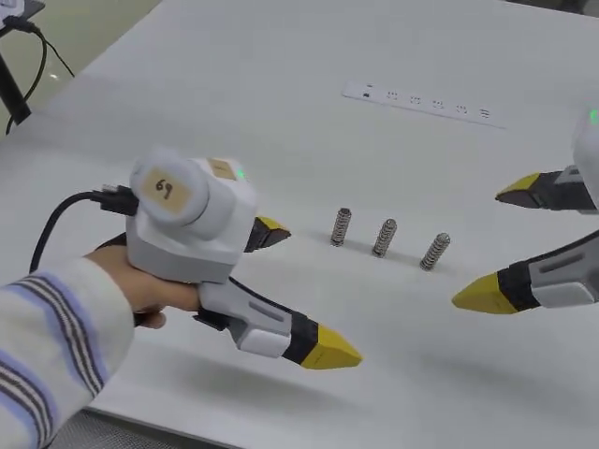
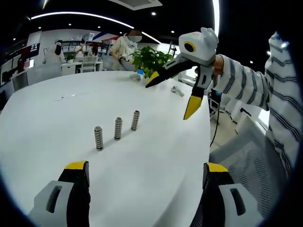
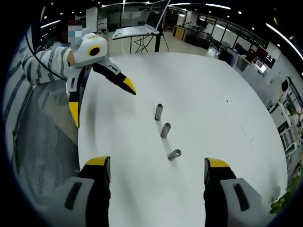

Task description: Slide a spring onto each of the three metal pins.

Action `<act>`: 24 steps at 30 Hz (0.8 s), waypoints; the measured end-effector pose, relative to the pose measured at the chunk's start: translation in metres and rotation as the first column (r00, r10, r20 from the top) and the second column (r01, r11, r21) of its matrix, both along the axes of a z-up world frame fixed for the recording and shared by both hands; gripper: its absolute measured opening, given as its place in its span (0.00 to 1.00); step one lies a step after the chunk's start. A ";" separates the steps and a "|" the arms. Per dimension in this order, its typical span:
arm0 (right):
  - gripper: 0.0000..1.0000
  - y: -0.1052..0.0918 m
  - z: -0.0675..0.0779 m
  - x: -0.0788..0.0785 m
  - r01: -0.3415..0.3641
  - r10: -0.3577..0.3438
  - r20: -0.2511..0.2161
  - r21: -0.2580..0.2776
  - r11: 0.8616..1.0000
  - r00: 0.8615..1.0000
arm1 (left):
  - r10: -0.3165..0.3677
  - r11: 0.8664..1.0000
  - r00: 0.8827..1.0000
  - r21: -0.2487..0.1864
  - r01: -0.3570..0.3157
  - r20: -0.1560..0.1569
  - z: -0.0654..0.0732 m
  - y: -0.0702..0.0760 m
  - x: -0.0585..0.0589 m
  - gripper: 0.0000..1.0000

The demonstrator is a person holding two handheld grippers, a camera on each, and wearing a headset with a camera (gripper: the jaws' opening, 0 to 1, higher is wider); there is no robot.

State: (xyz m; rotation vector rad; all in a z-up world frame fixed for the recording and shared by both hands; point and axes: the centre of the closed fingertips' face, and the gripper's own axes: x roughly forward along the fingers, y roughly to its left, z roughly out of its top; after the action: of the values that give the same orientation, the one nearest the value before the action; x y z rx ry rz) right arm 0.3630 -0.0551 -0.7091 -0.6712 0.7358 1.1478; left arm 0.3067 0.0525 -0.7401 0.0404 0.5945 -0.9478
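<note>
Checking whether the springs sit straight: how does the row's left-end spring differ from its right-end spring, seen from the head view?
Pose: the left-end spring stands nearly upright; the right-end spring leans clearly to one side. Place: the left-end spring is closest to the left gripper, the right-end spring to the right gripper. Shared: both are grey coils standing on the white table, touched by neither open gripper.

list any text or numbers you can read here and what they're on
"69": handwritten on a tan sticker on the body of the left gripper.
Marks on the power strip on the table: too small to read.
Anything on the second tan sticker on that gripper: too blurred to read.
</note>
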 end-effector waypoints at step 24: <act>0.99 0.003 -0.003 -0.035 0.217 -0.211 -0.049 0.196 0.956 0.976 | -0.013 1.000 0.999 0.019 0.013 -0.044 0.000 0.006 -0.012 0.98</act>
State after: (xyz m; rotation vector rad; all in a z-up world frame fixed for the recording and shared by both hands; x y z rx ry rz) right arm 0.3284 -0.0526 -0.7120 -0.3966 0.6877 1.0167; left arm 0.2945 0.0586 -0.7396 0.0404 0.6445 -0.9576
